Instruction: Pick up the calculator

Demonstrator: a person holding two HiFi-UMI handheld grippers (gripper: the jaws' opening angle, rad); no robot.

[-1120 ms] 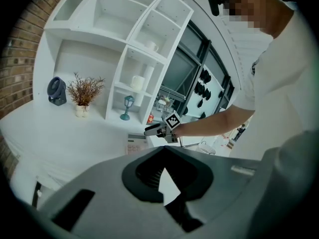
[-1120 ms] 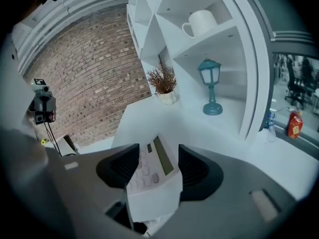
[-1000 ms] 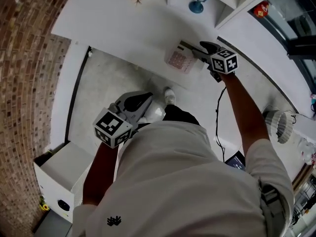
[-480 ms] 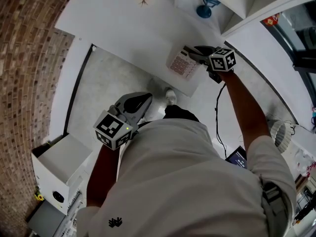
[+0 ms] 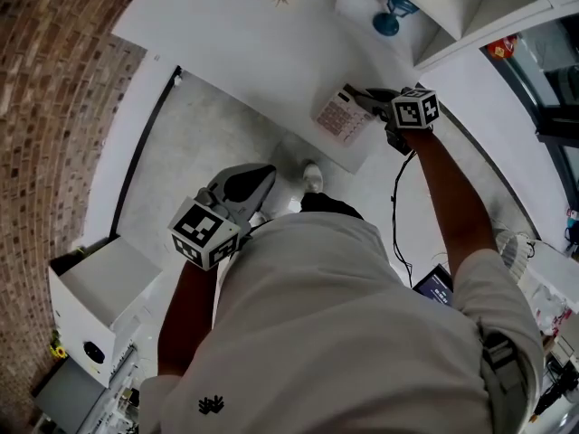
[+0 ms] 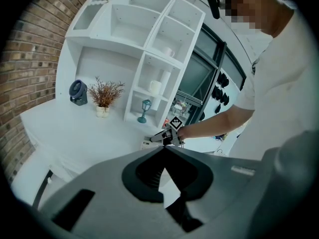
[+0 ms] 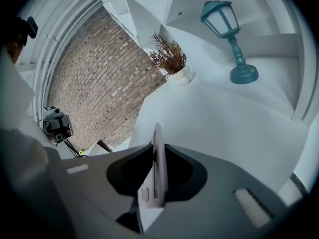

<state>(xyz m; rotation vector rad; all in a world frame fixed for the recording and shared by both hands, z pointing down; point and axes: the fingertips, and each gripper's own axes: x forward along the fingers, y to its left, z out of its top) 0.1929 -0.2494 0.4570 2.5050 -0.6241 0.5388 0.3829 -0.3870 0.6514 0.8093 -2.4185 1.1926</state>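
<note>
A white desk (image 7: 214, 128) carries a potted dried plant (image 7: 173, 59) and a teal lantern (image 7: 221, 18).

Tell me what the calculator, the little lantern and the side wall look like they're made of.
The calculator is likely hard plastic: pale matte casing, pinkish keys, thin moulded edge. The lantern is teal and smooth with a slight sheen; painted metal or plastic, can't tell which. The wall is red-brown brick with pale mortar lines, rough and matte.
</note>
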